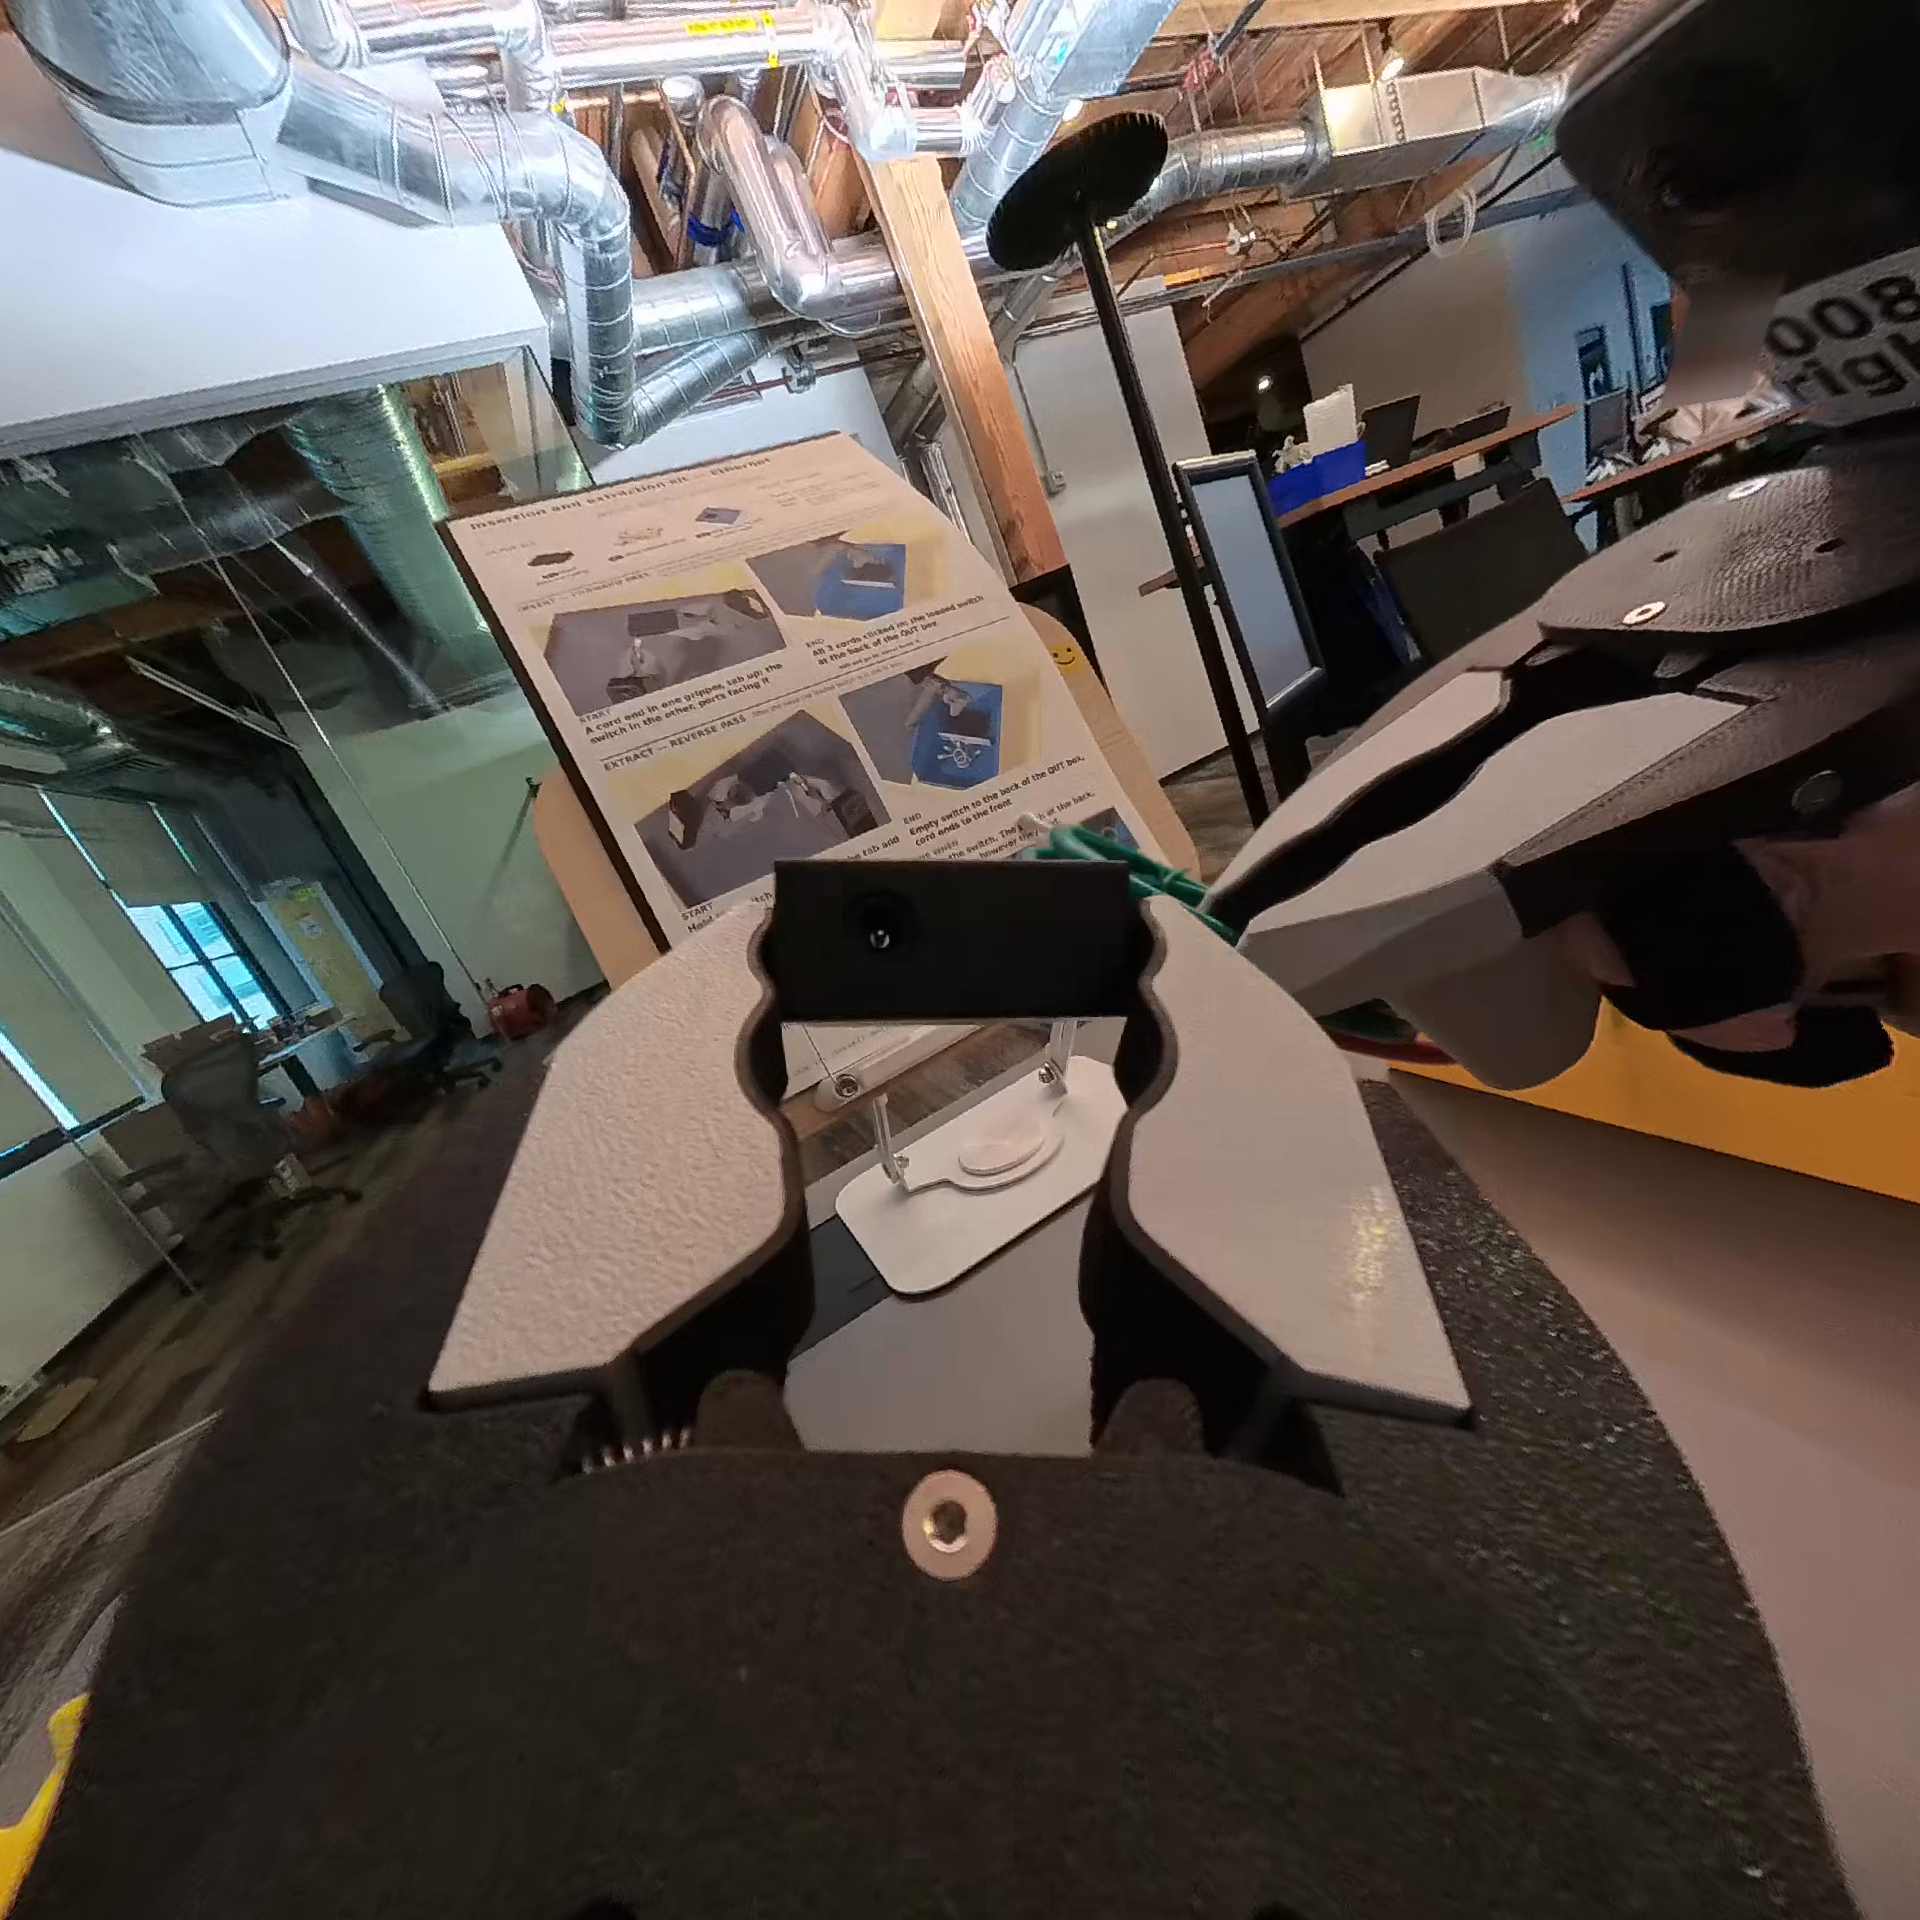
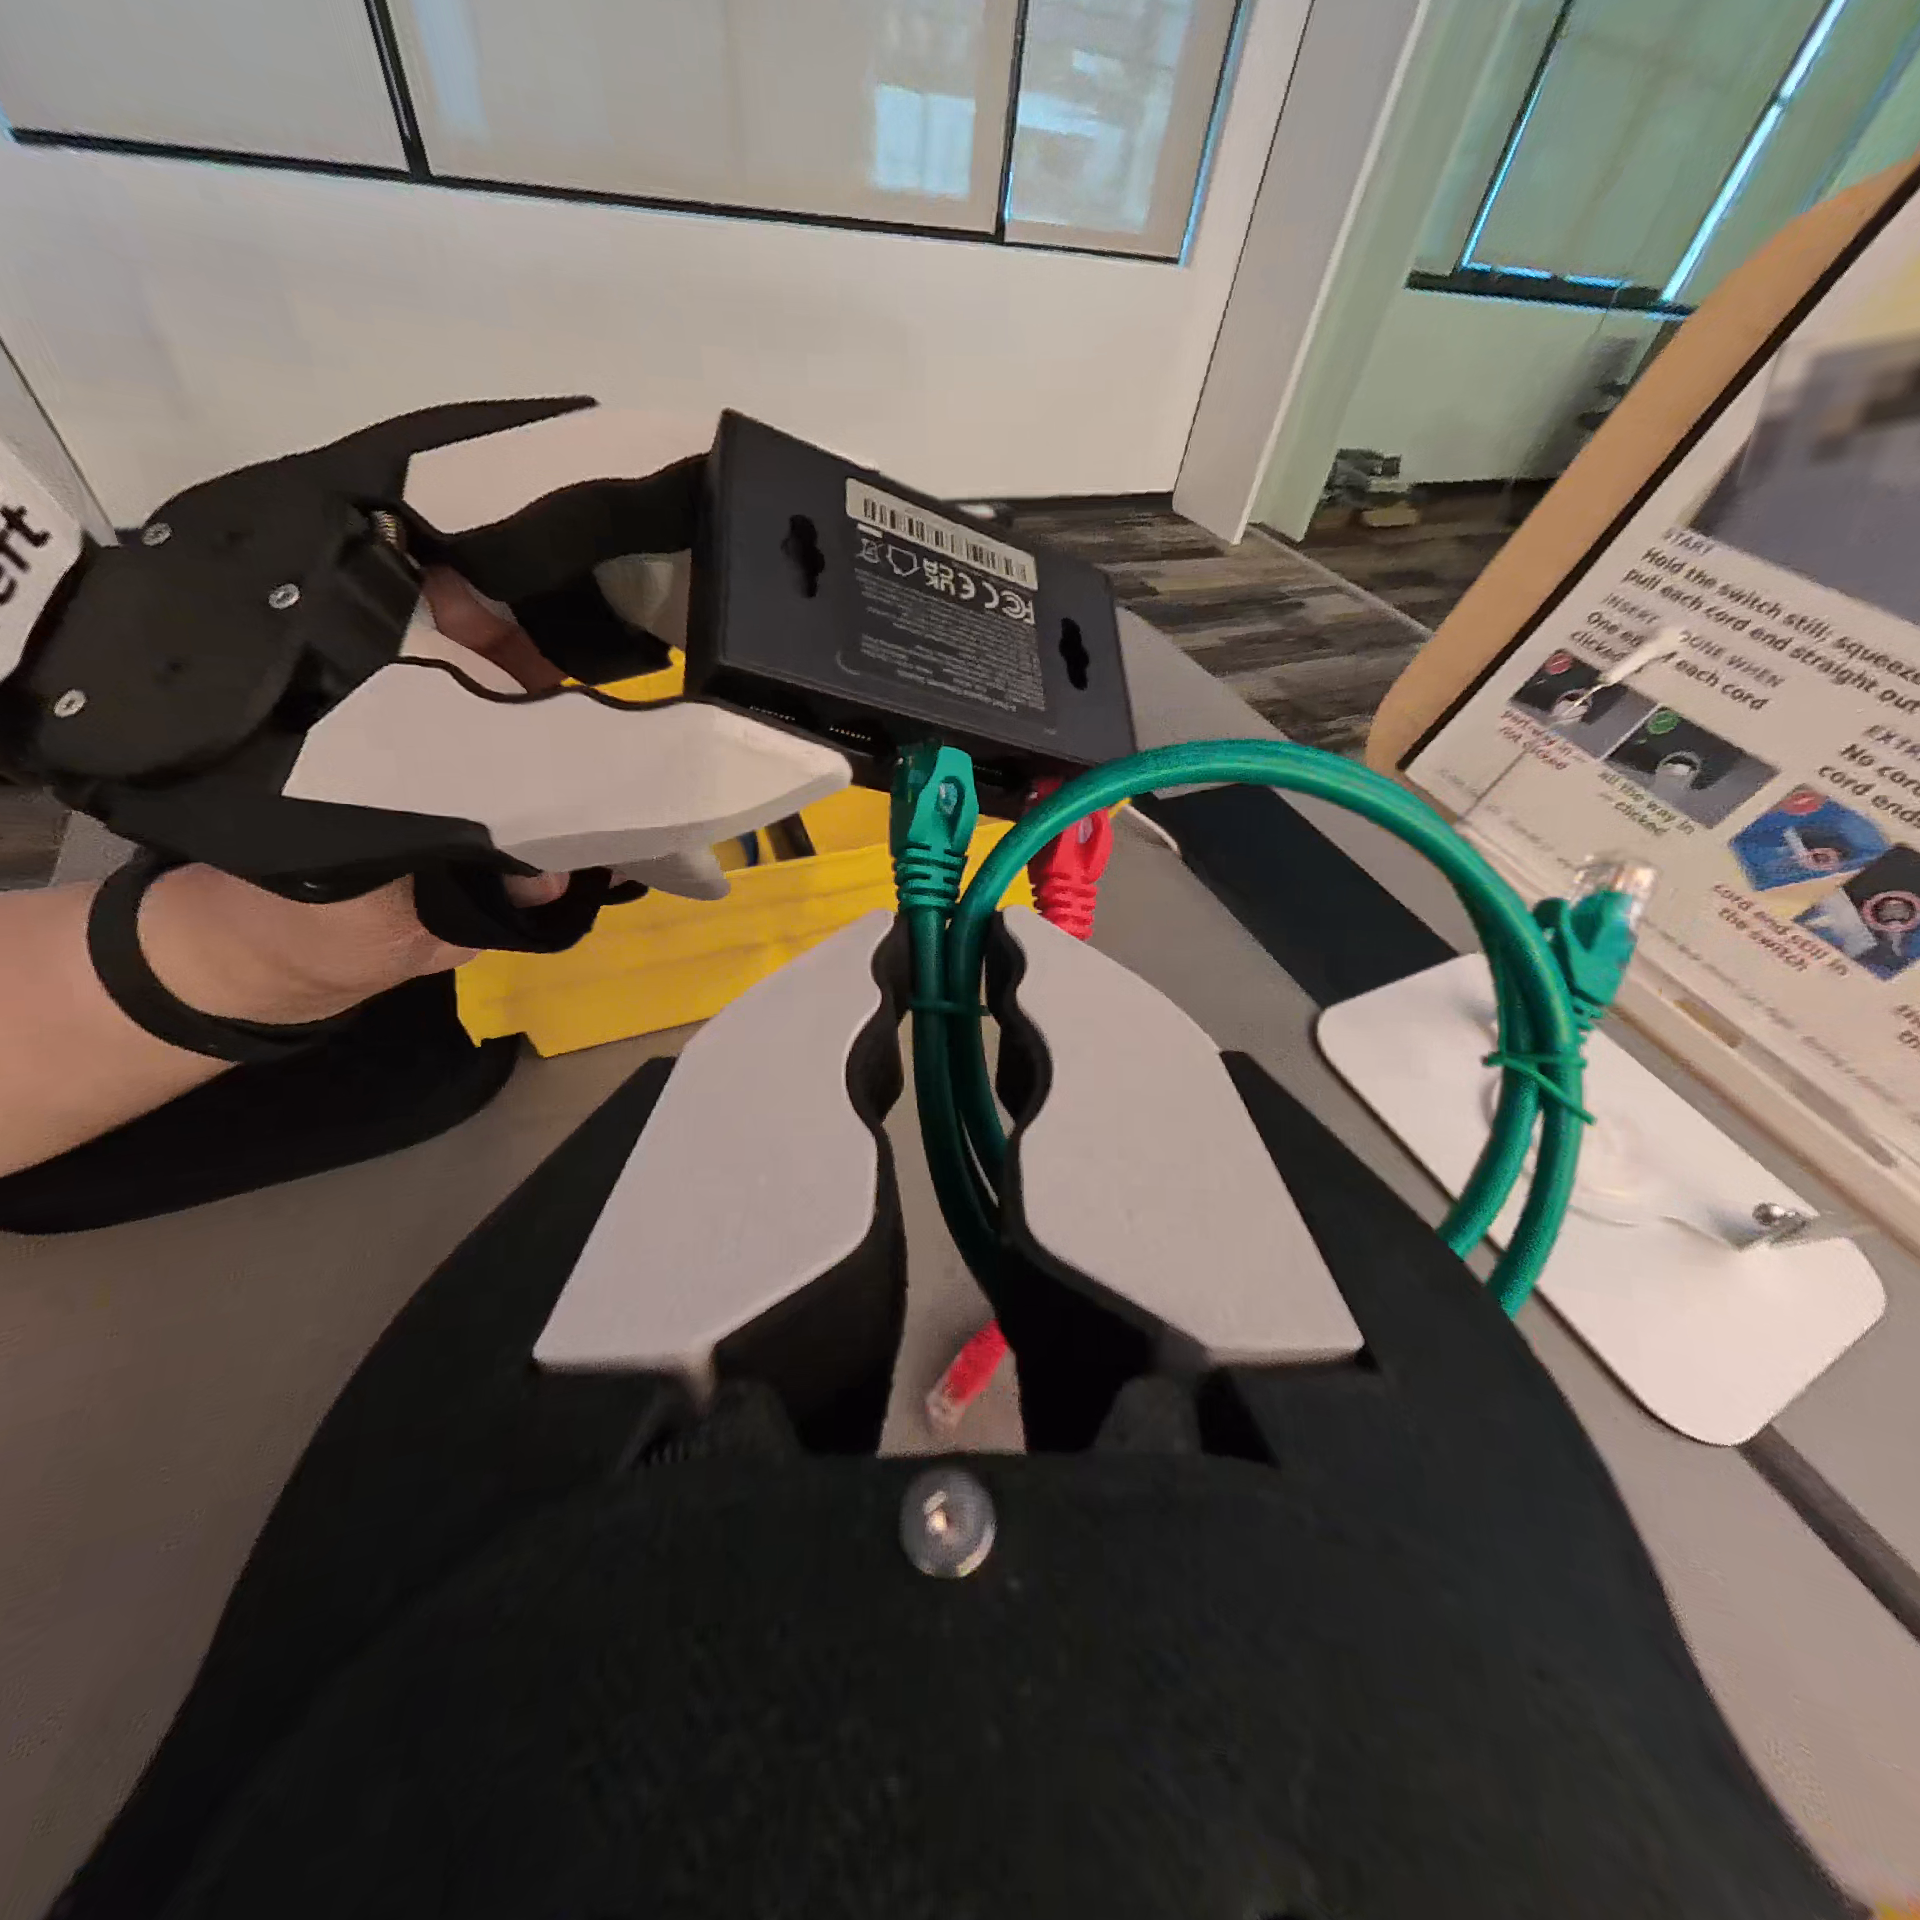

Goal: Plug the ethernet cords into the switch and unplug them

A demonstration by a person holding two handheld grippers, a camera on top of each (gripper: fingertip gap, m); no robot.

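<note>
My left gripper (image 1: 951,935) is shut on the black switch (image 1: 951,951) and holds it in the air, also seen in the right wrist view (image 2: 914,613), underside facing me. My right gripper (image 2: 945,935) is shut on the green cord (image 2: 935,1039) just below its plug (image 2: 935,821). The plug's tip is at a port on the switch's lower edge; I cannot tell how deep it sits. A red plug (image 2: 1075,862) sits in the port beside it. The green cord's free end (image 2: 1600,925) hangs to the right. The red cord's other plug (image 2: 966,1371) lies on the table.
A yellow bin (image 2: 727,935) stands on the table below the switch. A white stand base (image 2: 1621,1195) holds an instruction board (image 2: 1714,727) at the right. A person's gloved hand (image 2: 312,935) holds the left gripper. Office desks and chairs stand farther off.
</note>
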